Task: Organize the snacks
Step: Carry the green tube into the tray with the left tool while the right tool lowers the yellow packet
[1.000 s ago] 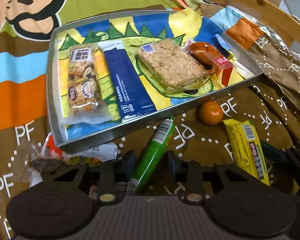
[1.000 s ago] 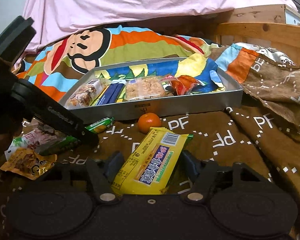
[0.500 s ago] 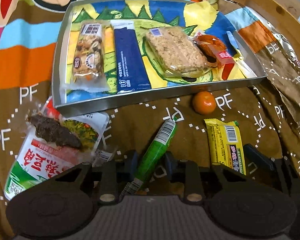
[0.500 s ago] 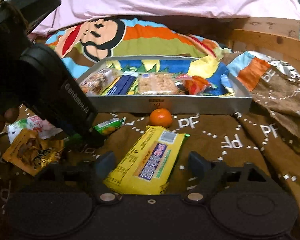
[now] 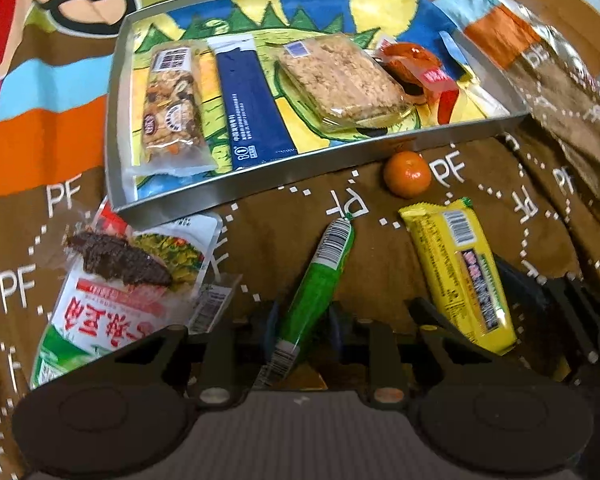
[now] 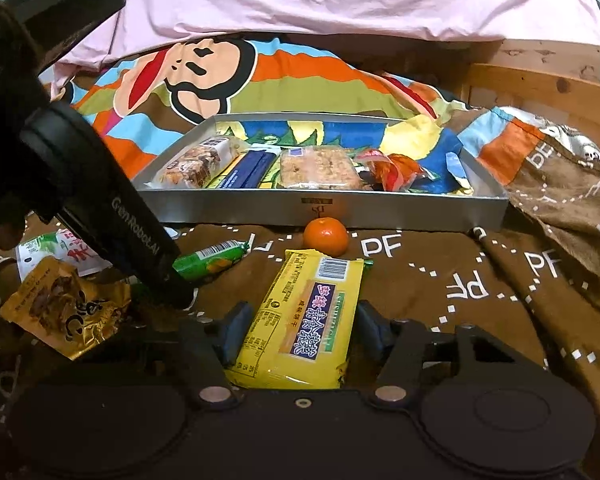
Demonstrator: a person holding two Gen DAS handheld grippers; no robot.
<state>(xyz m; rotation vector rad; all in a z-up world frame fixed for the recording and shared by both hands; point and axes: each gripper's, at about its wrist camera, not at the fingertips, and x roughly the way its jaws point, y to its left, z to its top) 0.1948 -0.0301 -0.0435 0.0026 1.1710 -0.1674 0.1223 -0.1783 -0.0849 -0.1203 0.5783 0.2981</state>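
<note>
Step in hand: both grippers are seizing loose snacks off the brown blanket point(image 6: 440, 292) for transfer to the metal tray point(image 5: 260, 184). The left gripper point(image 5: 302, 326) has been closing and clamps the green stick pack point(image 5: 316, 292). The right gripper point(image 6: 296, 330), also closing, has its pads at the yellow biscuit pack's point(image 6: 304, 320) edges; firm contact cannot be confirmed. Both packs lie just before the tray's near wall. Next move, in my judgement: lift over that wall.
</note>
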